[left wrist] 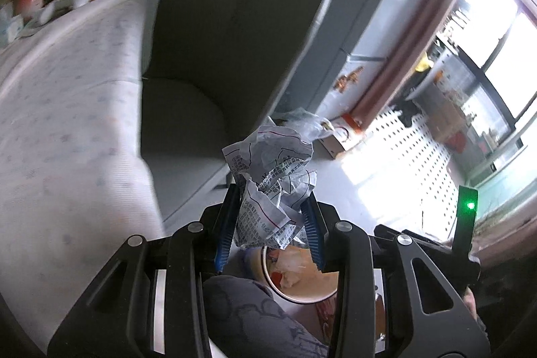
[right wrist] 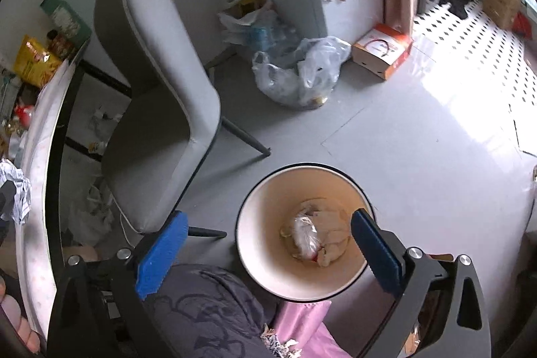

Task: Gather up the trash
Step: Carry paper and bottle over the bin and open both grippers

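My left gripper (left wrist: 271, 217) is shut on a crumpled sheet of printed paper (left wrist: 273, 170) and holds it above the round cream trash bin (left wrist: 302, 287), which lies below and just behind the fingers. In the right wrist view the same paper (right wrist: 16, 190) shows at the far left edge, beside the table. My right gripper (right wrist: 268, 244) is open and empty, its blue pads spread on either side of the bin (right wrist: 255, 244). The bin stands on the floor and holds crumpled wrappers and tissue (right wrist: 308, 237).
A grey chair (right wrist: 161, 96) stands left of the bin beside the cloth-covered table (left wrist: 67, 109), which carries snack bags at its far end. Plastic bags (right wrist: 298, 72) and a cardboard box (right wrist: 382, 51) lie on the floor by the fridge. A person's knee (right wrist: 208, 307) is below.
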`<state>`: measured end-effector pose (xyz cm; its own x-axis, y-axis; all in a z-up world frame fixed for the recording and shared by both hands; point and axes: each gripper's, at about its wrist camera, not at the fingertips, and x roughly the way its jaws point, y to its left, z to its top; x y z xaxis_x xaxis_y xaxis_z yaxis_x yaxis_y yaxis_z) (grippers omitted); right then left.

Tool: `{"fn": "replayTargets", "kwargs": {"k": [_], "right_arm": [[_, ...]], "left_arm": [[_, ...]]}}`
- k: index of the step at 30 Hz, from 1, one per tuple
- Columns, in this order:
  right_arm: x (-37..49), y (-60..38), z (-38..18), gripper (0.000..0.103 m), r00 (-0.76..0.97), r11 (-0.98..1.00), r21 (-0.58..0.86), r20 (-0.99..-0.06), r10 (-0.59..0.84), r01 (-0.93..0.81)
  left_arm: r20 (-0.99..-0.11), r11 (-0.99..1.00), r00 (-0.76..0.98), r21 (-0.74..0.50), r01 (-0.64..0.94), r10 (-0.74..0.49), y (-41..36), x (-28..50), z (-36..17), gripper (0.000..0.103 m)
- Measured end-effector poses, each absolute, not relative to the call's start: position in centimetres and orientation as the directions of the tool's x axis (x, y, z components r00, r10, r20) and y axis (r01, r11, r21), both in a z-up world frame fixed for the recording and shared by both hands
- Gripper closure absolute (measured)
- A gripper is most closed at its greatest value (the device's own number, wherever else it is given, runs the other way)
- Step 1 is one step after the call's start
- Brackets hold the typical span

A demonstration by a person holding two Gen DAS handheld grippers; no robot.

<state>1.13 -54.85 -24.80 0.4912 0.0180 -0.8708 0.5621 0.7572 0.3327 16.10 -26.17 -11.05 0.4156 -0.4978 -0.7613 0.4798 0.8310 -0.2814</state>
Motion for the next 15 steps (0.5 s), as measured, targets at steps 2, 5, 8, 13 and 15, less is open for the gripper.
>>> {"fn": "replayTargets", "kwargs": {"k": [2, 5, 8, 13, 15], "right_arm": [[0.4, -55.4, -24.6, 0.008, 0.489, 0.752, 0.328, -0.872, 0.009, 0.571], [-0.9, -56.2, -24.2, 0.008, 0.493, 0.743, 0.326, -0.87, -0.005, 0.584], [-2.2, -57.3, -23.6, 0.008, 0.499, 0.727, 0.328, -0.866, -0.023, 0.603], [-4.7, -59.2, -22.8, 0.008, 0.505, 0.689, 0.327, -0.861, -0.065, 0.647], [-5.4, -59.6, -22.5, 0.008, 0.506, 0.678, 0.326, -0.859, -0.078, 0.658]], "left_arm": [[-0.766, 0.821, 0.398, -0.284, 0.495, -0.505, -27.1, 15.9, -11.3, 0.066], [-0.775, 0.806, 0.369, -0.288, 0.518, -0.514, -28.4, 15.7, -11.9, 0.066], [-0.787, 0.788, 0.329, -0.296, 0.54, -0.522, -30.1, 15.4, -12.6, 0.066], [-0.804, 0.748, 0.255, -0.314, 0.584, -0.536, -33.1, 14.7, -14.0, 0.066], [-0.81, 0.728, 0.223, -0.32, 0.606, -0.542, -34.4, 14.3, -14.4, 0.065]]}}
